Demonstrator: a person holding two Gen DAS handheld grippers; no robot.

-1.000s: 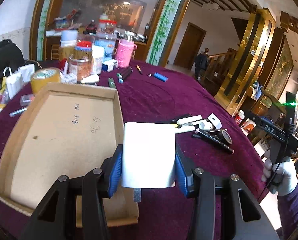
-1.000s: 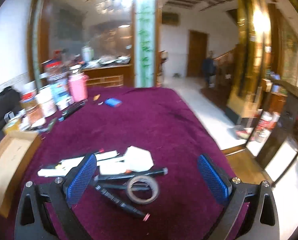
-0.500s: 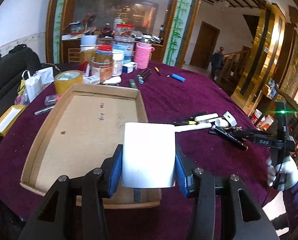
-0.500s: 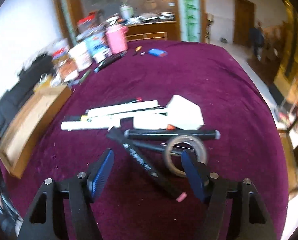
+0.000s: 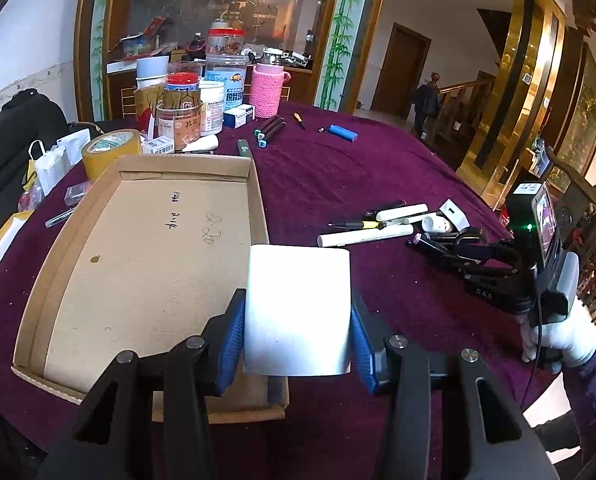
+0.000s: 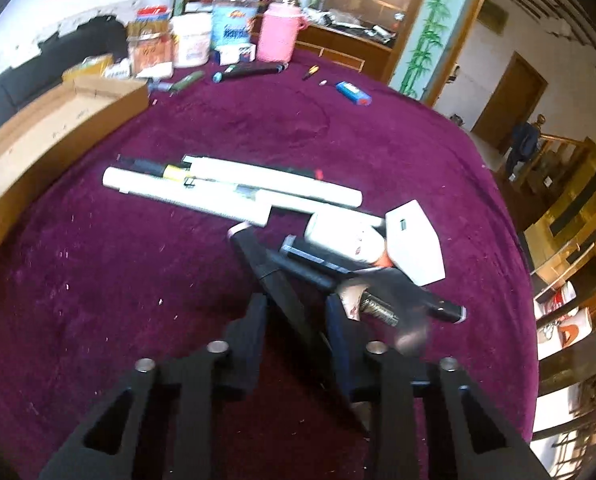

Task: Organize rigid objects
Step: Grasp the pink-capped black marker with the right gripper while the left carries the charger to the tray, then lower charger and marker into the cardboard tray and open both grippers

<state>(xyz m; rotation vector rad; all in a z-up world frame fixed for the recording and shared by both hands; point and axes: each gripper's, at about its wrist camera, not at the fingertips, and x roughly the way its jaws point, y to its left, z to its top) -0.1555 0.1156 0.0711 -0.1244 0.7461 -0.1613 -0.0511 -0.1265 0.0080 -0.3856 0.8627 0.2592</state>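
Over the near corner of the shallow brown cardboard tray [image 5: 58,280], left claw [image 5: 298,314] clamped on a white rectangular block [image 5: 298,308]. Further right on the purple-clothed bench [image 6: 98,300], right claw [image 6: 296,320] closing around a long black pen-like stick [image 6: 274,280], blue pads not visibly pressing yet, beside white tubes [image 6: 186,194].

purple tablecloth [image 5: 377,168], white box [image 5: 298,308], pink jar [image 5: 266,90].

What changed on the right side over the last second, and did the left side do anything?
The right gripper dropped from above the pile and its wide-open jaws are closing around the black marker. The left gripper stays clamped on the white block above the cardboard tray.
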